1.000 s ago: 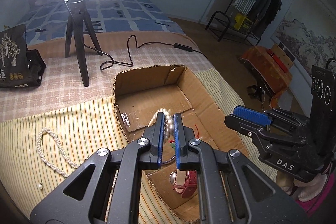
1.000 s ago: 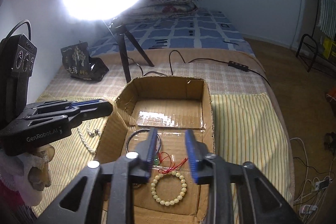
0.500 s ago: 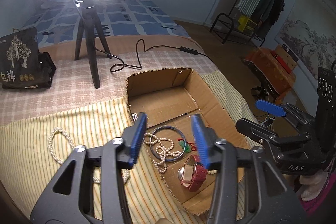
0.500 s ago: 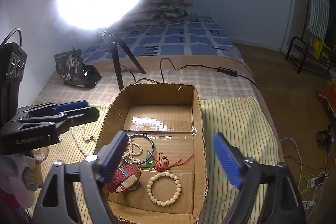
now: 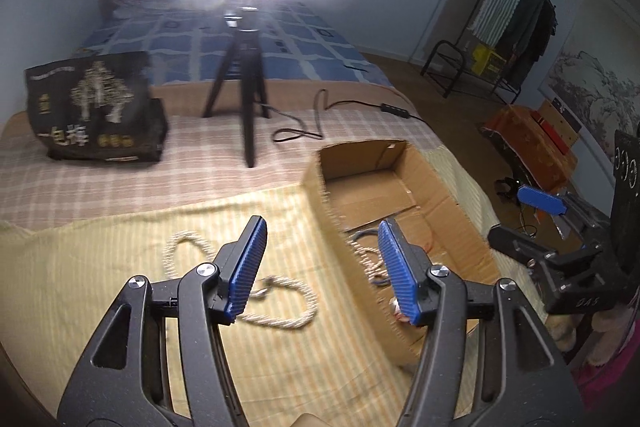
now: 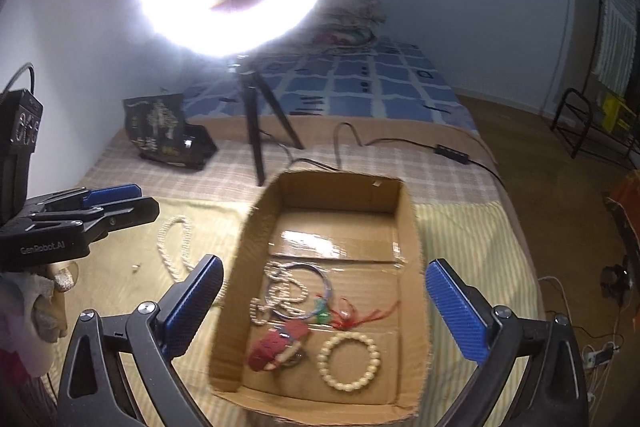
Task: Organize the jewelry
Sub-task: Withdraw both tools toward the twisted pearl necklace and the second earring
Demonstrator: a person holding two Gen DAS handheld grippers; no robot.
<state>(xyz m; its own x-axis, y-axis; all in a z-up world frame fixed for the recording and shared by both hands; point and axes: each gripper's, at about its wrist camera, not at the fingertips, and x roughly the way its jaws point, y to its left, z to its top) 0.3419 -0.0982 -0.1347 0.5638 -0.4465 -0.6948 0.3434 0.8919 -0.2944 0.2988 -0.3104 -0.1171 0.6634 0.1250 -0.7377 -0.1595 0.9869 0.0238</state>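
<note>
A cardboard box (image 6: 408,211) on the yellow striped cloth holds a pearl necklace (image 6: 282,293), a metal bangle (image 6: 320,277), a red watch (image 6: 276,345), a cream bead bracelet (image 6: 348,361) and a red-string charm (image 6: 352,313). My right gripper (image 6: 326,309) is wide open and empty above the box. My left gripper (image 5: 324,269) is open and empty, over the cloth left of the box (image 5: 448,195). A long bead necklace (image 5: 280,307) lies on the cloth under it, also in the right wrist view (image 6: 176,247).
A ring light on a black tripod (image 5: 246,83) stands behind the box with its cable (image 5: 316,119) trailing right. A black bag (image 5: 96,107) sits at the back left. The bed edge and floor are to the right.
My left gripper opened and let the pearl necklace fall into the box, then moved left over the cloth. My right gripper opened wide and drew back.
</note>
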